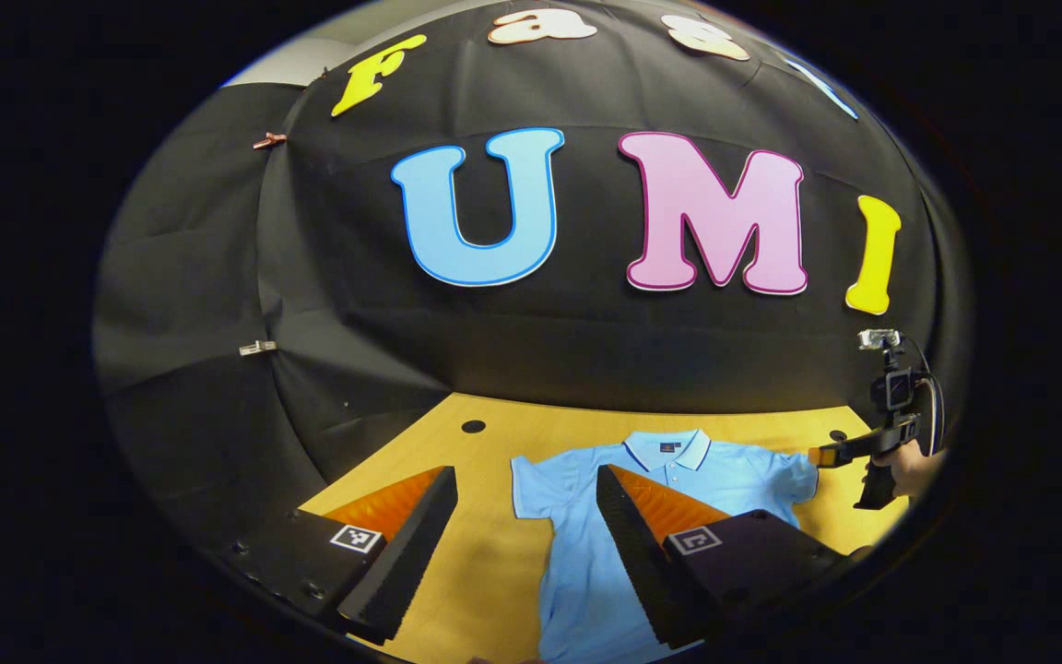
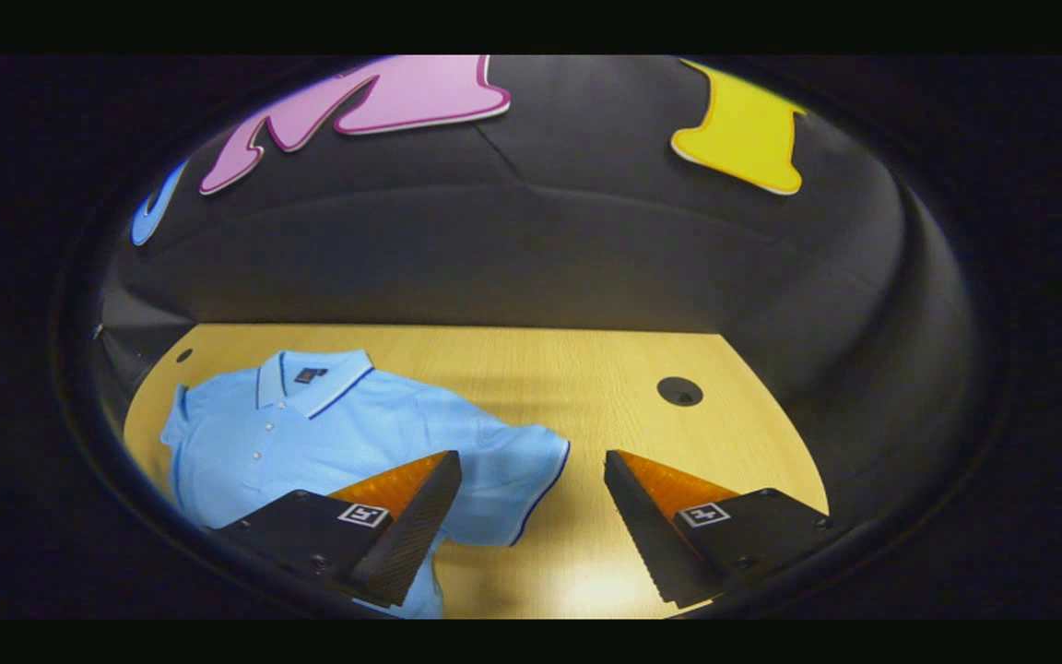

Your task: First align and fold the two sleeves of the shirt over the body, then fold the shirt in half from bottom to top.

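Looking forward in the left gripper view along the left gripper (image 1: 526,516), spread wide and gripping nothing, hanging above the table (image 1: 485,572) with one finger over bare wood and the other over the shirt's body. Seeing the shirt (image 1: 586,563) lying flat and face up on the table, collar (image 1: 665,450) toward the booth wall, both short sleeves spread outward and neither folded in yet. Noting the near sleeve (image 1: 531,489) lying between the two fingers, apart from both. Catching the right gripper (image 1: 826,455) farther off at the edge of this view, held in a hand (image 1: 909,470), its tip just beside the far sleeve (image 1: 794,475); not telling from here whether touching or not. Turning to the right gripper view: looking along the right gripper (image 2: 531,503), likewise standing wide apart with nothing between the fingers, hovering over the table (image 2: 586,387). Finding the shirt (image 2: 310,433) to one side here, collar (image 2: 310,378) away from the camera, and the trimmed sleeve (image 2: 513,480) reaching out into the gap between the fingers, its hem nearer one finger. Judging the task as barely begun, with the sleeve-folding step in hand and both grippers lining up on their sleeves. Reckoning the next move as lowering each gripper onto its sleeve edge, pinching thin cloth off the wood without dragging the body, then carrying each sleeve inward across the chest, keeping the edges level.
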The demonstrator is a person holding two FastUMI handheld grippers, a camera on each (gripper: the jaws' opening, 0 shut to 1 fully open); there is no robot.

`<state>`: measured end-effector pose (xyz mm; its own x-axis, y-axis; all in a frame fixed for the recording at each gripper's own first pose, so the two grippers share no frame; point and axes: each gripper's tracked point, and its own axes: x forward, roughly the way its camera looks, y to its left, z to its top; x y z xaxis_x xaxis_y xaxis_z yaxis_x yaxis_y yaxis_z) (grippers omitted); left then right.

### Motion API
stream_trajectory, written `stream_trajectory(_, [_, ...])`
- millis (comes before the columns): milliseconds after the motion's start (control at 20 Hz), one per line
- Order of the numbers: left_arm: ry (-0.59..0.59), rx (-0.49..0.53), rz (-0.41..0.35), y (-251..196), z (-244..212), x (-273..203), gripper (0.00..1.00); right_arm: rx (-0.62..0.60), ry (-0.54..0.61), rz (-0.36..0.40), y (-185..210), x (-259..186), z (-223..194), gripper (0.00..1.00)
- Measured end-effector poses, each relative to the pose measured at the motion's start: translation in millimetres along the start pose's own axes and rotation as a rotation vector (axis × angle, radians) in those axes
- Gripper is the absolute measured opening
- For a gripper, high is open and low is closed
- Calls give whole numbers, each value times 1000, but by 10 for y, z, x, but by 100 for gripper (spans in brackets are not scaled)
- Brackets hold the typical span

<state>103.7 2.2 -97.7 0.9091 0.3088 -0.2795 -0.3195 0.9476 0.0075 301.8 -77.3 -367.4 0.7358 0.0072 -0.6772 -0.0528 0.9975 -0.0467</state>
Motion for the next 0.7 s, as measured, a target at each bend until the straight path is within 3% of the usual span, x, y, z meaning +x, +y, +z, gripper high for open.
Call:
stream_trajectory(350, [17, 0, -16, -164, -59, 87, 97, 81, 127, 22, 17, 384, -416, 98])
stream_trajectory(500, [12, 3, -16, -198, -50, 65, 97, 86, 120, 21, 20, 395, -396, 92])
stream_trajectory(550, [12, 3, -16, -205, -48, 45, 97, 86, 117, 30, 40, 421, -385, 95])
stream_trajectory(600, [14, 4, -15, -209, -69, 42, 97, 80, 120, 36, 61, 412, -399, 88])
stream_trajectory(650, [13, 5, -14, -206, -66, 27, 97, 75, 122, 46, 72, 425, -400, 73])
stream_trajectory(700, [12, 4, -16, -212, -78, 19, 97, 78, 123, 54, 98, 404, -406, 75])
